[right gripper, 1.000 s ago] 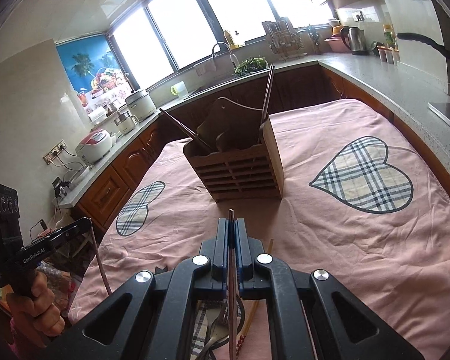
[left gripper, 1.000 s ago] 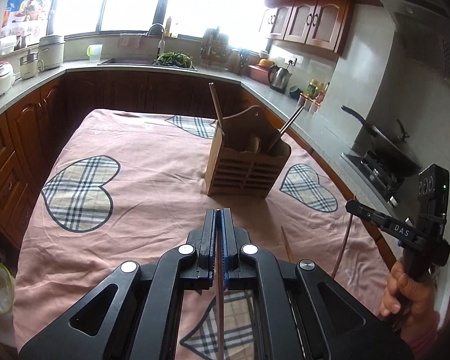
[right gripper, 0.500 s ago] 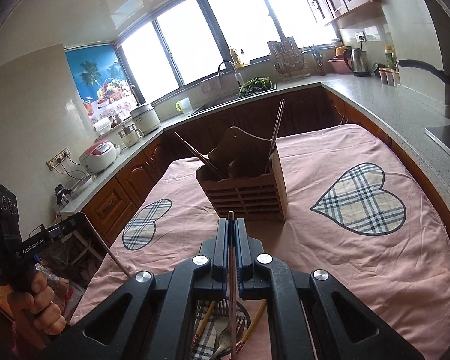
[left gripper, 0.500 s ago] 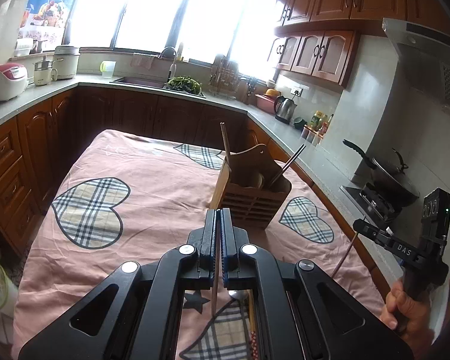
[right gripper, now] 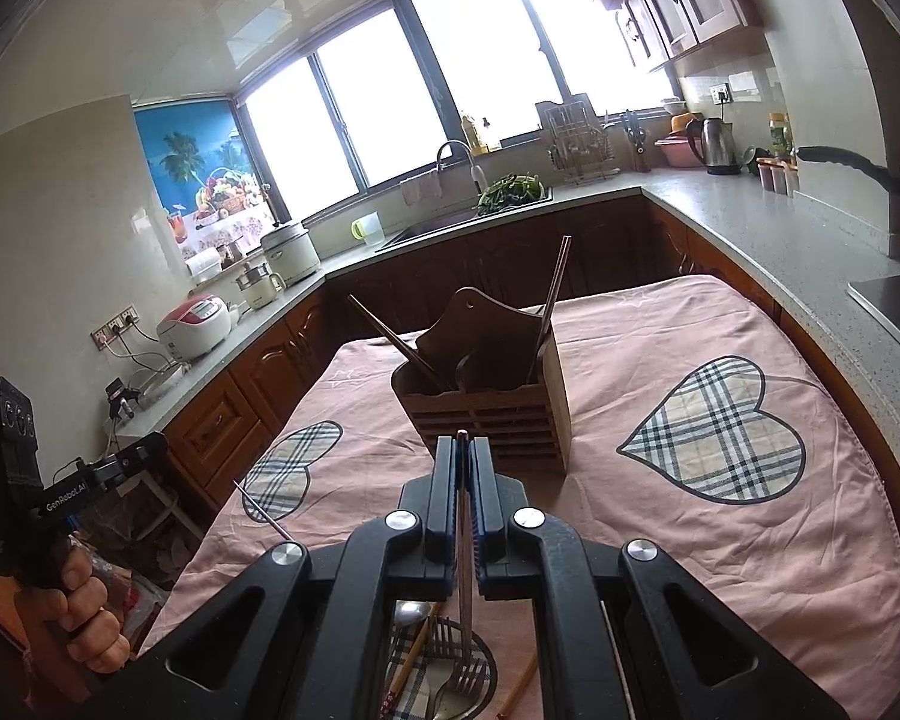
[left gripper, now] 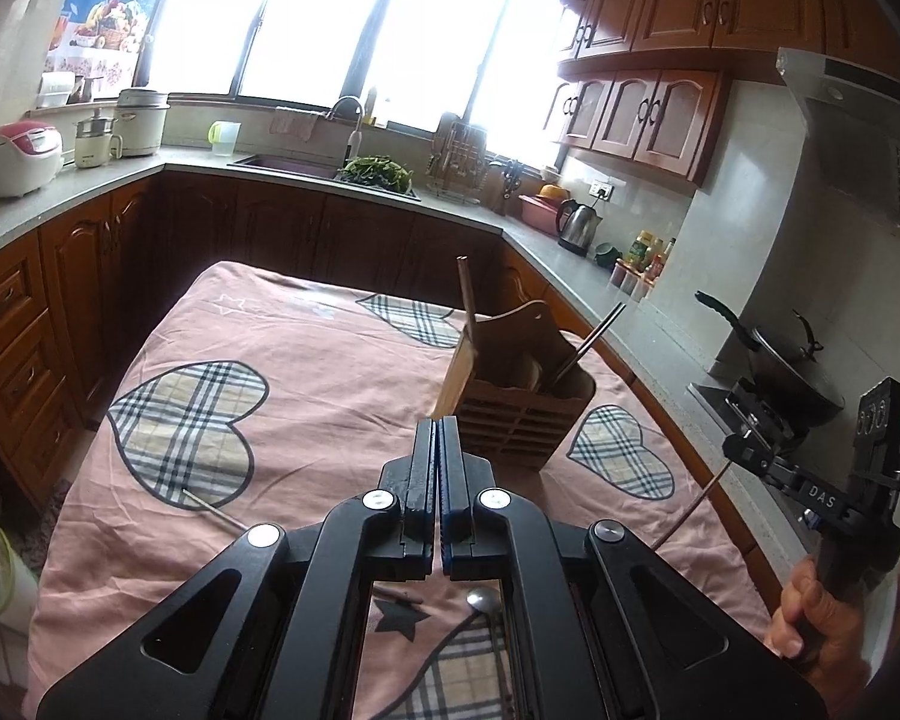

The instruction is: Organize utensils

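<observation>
Nearest, loose cutlery (right gripper: pixel 450 669) (a fork, a spoon, chopsticks) lies on the pink heart-print cloth (right gripper: pixel 720 570) covering the bench. Above it, the right gripper (right gripper: pixel 463 450) has its jaws clenched on 1 chopstick (right gripper: pixel 463 540). The left gripper (left gripper: pixel 437 438) also pinches a thin stick (right gripper: pixel 264 519). Beyond stands the wooden utensil holder (right gripper: pixel 492 414), 2 chopsticks leaning inside.

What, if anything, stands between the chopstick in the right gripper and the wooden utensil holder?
Nothing visible: only bare pink tablecloth lies between the right gripper, shut on a thin brown chopstick, and the slatted wooden utensil holder straight ahead.
</observation>
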### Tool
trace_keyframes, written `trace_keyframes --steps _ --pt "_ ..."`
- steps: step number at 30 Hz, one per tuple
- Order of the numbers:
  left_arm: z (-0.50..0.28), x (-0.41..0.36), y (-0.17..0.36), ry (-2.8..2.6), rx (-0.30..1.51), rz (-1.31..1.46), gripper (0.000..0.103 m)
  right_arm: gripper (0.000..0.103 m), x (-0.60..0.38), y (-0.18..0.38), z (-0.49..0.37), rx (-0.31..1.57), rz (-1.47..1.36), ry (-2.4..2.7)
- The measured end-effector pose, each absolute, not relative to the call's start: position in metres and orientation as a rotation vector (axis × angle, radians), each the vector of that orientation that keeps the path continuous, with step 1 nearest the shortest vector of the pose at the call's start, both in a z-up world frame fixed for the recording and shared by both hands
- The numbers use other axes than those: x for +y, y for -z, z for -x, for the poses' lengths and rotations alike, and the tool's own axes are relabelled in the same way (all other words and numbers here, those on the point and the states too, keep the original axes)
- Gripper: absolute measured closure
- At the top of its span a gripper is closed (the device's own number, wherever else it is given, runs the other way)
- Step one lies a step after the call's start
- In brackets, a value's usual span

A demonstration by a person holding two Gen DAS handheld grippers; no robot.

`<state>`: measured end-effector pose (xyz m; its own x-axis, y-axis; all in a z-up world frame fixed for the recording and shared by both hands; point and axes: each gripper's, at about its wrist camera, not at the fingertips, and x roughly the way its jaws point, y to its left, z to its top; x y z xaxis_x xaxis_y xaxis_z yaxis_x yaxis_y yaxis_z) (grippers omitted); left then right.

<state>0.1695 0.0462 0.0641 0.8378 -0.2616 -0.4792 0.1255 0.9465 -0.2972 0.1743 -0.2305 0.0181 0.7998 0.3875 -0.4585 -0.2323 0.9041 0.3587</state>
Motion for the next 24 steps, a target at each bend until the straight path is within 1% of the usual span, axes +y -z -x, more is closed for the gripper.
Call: trace_keyframes --steps 3,7,10,11,14,16,17,18,19,20,22,24 --pt "-0.180 0.064 -0.042 0.158 0.612 0.300 0.103 0.099 -0.229 -0.016 -0.176 0.556 -0.295 -0.344" --pt "-0.197 0.100 0.001 0.084 0.737 0.399 0.101 0.099 -0.230 -0.014 -0.179 0.558 -0.304 -0.355" --pt "-0.208 0.123 0.032 0.014 0.815 0.456 0.097 0.099 -0.230 -0.015 -0.181 0.553 -0.308 -0.365" --pt "-0.212 0.129 0.041 0.005 0.835 0.482 0.094 0.099 -0.229 -0.015 -0.182 0.552 -0.310 -0.368" --pt "-0.223 0.129 0.054 0.012 0.867 0.500 0.093 0.099 -0.229 -0.017 -0.184 0.548 -0.315 -0.378" --pt "-0.229 0.114 0.054 0.059 0.876 0.486 0.093 0.099 -0.228 -0.019 -0.185 0.546 -0.314 -0.380" --pt "-0.234 0.103 0.052 0.083 0.882 0.460 0.091 0.099 -0.229 -0.020 -0.184 0.543 -0.311 -0.379" --pt "-0.237 0.090 0.051 0.110 0.888 0.431 0.084 0.099 -0.230 -0.022 -0.184 0.542 -0.310 -0.376" --pt "-0.242 0.076 0.048 0.140 0.895 0.406 0.079 0.099 -0.233 -0.023 -0.184 0.538 -0.310 -0.371" --pt "-0.244 0.062 0.046 0.170 0.899 0.382 0.070 0.099 -0.236 -0.024 -0.182 0.535 -0.310 -0.363" --pt "-0.249 0.031 0.043 0.228 0.907 0.321 0.069 0.099 -0.245 -0.026 -0.180 0.527 -0.319 -0.344" --pt "-0.255 0.000 0.043 0.277 0.931 0.248 0.060 0.099 -0.255 -0.028 -0.178 0.520 -0.327 -0.323"
